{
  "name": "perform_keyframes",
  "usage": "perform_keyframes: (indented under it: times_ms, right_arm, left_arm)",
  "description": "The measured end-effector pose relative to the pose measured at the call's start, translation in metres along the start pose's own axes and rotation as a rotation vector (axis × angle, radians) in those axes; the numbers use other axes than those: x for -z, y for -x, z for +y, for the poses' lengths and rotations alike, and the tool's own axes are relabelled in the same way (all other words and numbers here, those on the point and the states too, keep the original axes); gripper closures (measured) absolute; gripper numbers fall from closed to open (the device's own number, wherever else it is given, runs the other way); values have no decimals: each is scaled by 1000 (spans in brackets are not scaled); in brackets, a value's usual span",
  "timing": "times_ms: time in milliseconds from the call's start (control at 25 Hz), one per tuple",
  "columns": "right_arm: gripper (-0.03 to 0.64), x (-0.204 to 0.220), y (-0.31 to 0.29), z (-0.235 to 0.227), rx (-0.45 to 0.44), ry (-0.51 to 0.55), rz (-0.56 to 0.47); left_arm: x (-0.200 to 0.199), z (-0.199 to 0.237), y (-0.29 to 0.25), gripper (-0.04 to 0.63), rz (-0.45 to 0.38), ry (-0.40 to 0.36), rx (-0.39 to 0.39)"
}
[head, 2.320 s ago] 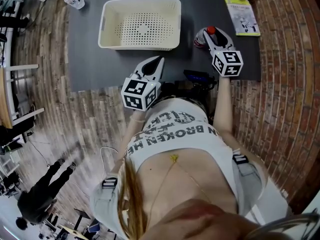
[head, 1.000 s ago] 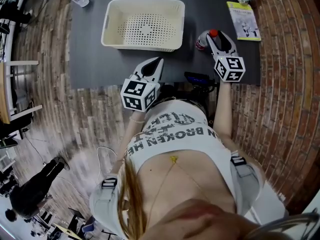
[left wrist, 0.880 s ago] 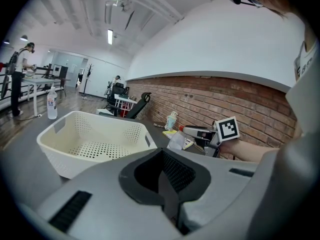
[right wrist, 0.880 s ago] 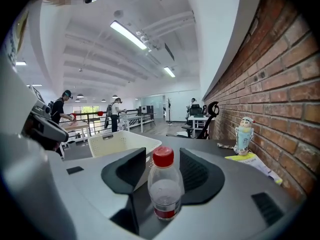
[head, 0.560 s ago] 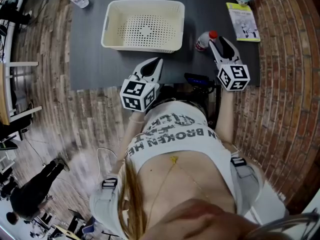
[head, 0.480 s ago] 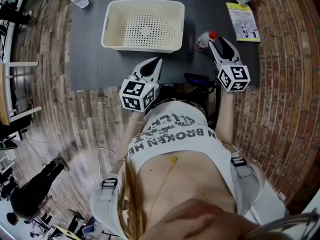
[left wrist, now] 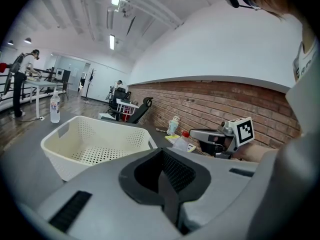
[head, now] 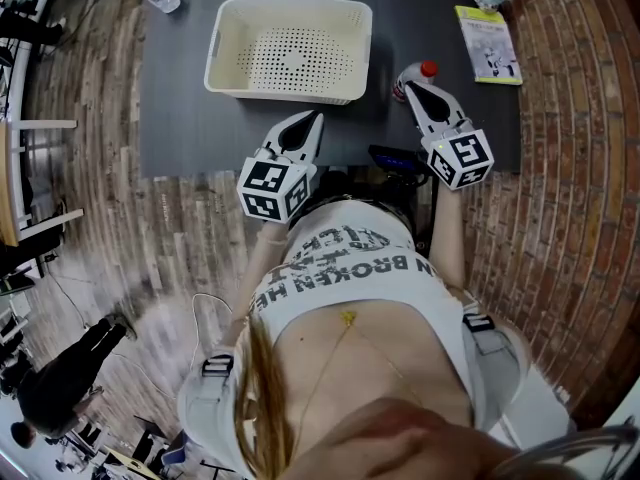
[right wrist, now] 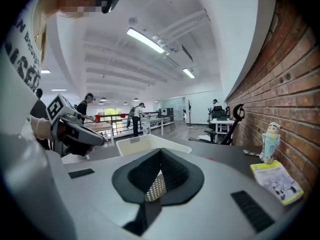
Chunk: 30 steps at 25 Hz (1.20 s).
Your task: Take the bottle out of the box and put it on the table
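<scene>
Bottle [head: 424, 69] stands on table [head: 200, 118] outside box [head: 285, 94]: placement judged complete. Right gripper [head: 409, 89] jaws just closed empty; left gripper [head: 312, 120] jaws pressed together, empty.

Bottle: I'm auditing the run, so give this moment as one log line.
bottle: on table | basket: empty | right gripper: just closed, empty | left gripper: shut, empty

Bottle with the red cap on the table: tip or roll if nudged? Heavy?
The bottle stands upright on the dark table, small with a narrow base, so a side nudge probably tips it. Its round body would then likely roll. It looks like thin clear plastic, probably light and slightly squashy; fill level can't be told.
</scene>
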State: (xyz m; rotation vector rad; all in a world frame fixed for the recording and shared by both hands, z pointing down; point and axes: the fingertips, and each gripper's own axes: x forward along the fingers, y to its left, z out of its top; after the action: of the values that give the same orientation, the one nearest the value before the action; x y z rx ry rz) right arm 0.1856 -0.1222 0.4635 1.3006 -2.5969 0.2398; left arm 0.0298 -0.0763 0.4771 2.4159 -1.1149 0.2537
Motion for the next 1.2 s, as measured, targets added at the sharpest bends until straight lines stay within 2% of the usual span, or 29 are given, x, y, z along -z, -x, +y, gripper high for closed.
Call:
perform_keyframes:
  times_ms: [440,680,920,1200]
  right_arm:
    - [607,-9,-30,91,-287,16,-47]
    - [607,-28,-32,126,-376,38,-104]
    - [607,-46,-33,144,-405,73,-125]
    - [608,-70,-33,143,-363,36,-194]
  left_arm:
    - [-6,-5,0,595,-34,-12,10]
    - [-15,-10,4,595,-76,-31,28]
    - [-26,-12,12,595,-113,-55,21]
    - [-46,-15,22,595,-163,-76,19]
